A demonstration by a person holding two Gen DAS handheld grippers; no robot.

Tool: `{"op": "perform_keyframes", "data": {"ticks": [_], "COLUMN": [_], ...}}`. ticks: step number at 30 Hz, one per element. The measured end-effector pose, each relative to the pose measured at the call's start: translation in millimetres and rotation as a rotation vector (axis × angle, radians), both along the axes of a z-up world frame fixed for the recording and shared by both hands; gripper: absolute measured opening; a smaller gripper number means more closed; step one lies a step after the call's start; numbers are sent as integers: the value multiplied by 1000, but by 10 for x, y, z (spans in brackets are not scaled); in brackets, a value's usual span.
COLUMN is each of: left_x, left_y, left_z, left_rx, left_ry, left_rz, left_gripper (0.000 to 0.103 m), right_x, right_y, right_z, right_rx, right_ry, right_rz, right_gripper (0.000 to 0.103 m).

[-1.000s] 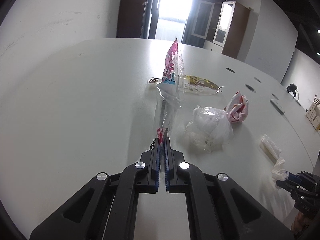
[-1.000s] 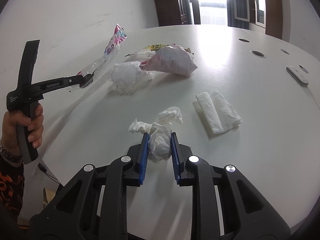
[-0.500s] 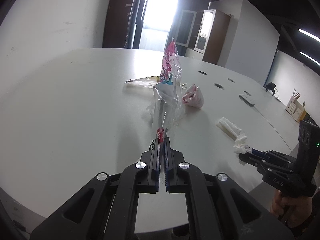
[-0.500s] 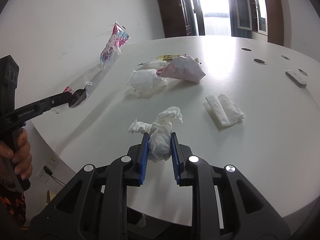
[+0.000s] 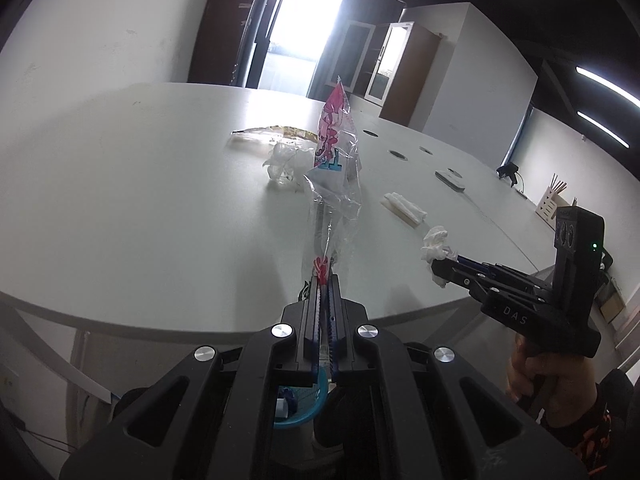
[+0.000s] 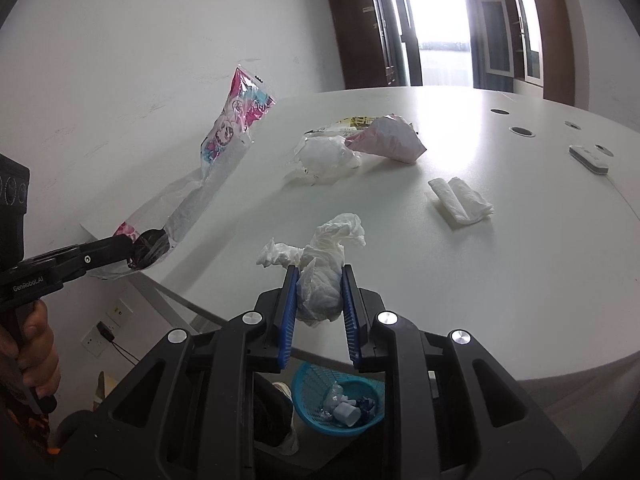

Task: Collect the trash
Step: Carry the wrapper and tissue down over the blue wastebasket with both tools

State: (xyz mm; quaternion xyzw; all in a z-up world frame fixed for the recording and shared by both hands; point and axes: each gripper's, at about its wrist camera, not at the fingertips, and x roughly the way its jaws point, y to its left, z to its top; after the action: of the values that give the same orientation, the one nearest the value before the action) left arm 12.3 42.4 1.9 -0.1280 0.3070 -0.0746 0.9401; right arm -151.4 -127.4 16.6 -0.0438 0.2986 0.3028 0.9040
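My left gripper [image 5: 325,280] is shut on the tail of a long clear wrapper with pink print [image 5: 334,160], which sticks up and forward off the table's near edge; the right wrist view shows the same wrapper [image 6: 224,148] in the left gripper [image 6: 138,250]. My right gripper [image 6: 318,286] is shut on a crumpled white tissue [image 6: 320,264], held just off the table edge; the tissue [image 5: 434,244] also appears at the right in the left wrist view. A blue mesh bin [image 6: 338,402] with several scraps in it stands on the floor below the grippers.
On the white table [image 6: 500,272] lie a folded white napkin [image 6: 460,200], a crumpled clear bag [image 6: 326,154], a pink-white bag [image 6: 390,140], a yellow wrapper [image 6: 354,121] and a white remote [image 6: 588,159]. A person's hand [image 6: 34,344] holds the left tool. A wall socket [image 6: 102,330] sits low at left.
Both grippers have drawn back from over the table to past its near edge, each keeping its load. The blue bin on the floor has come into view.
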Motion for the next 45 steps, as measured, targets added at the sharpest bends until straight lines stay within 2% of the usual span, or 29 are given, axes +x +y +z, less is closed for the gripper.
{"op": "perform_keyframes", "data": {"ticks": [4,8,16,26,29,37,45], "left_x": [-243,-442,-669,-895,-901,-717,-222], "left_y": [-53,-125,-336,-626,-626,-481,-314], "left_z": [10,3,-201,-769,-1003,-1554,-1997], "left_rx": [10,23,12,51,105,23,-50], "left_ry": [-4,1,67,243,315,453,533], "left_rz": [-38,-70,-163,-283,-257,-210,-142], "left_gripper": [2,2,2,2,2,2,2], "right_x": [-133,-345,-714,-974,-999,-887,-574], "right_y": [-25,-39,-92,-369,-397,-241,-112], "right_z": [-52,-66,-214,-639,-757,-1212,-1572], "right_rx": [7,-10,-8,-45,-54,-116,-163], "right_ry": [28,0,27,102,124,214,289], "right_rz": [16,38,95,72,70,72,39], "right_gripper": [20,20,20,20,20,20,20]}}
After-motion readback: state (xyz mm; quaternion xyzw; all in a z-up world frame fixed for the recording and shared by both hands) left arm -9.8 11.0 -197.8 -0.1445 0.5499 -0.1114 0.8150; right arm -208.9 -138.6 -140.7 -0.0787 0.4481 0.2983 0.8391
